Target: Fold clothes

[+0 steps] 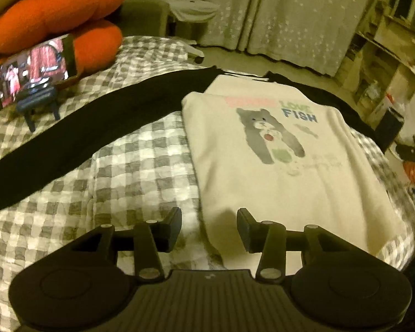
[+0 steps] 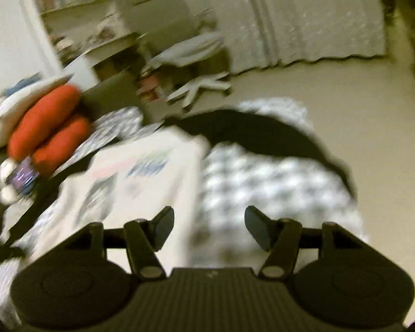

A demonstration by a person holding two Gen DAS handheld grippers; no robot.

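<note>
A cream shirt (image 1: 276, 166) with a grey cat print and the word FISH lies folded on the checked bedspread (image 1: 130, 171). My left gripper (image 1: 209, 228) hovers open over the shirt's near left edge, nothing between its fingers. In the blurred right wrist view the same shirt (image 2: 141, 177) shows at the left. My right gripper (image 2: 209, 228) is open above the shirt's right edge and the checked bedspread (image 2: 276, 182), holding nothing.
A long black garment (image 1: 96, 127) stretches across the bed behind the shirt. Orange cushions (image 1: 55, 19) and a phone on a stand (image 1: 33, 72) sit at the far left. Shelves (image 1: 387, 55), a curtain (image 1: 290, 13) and an office chair (image 2: 196, 55) stand beyond the bed.
</note>
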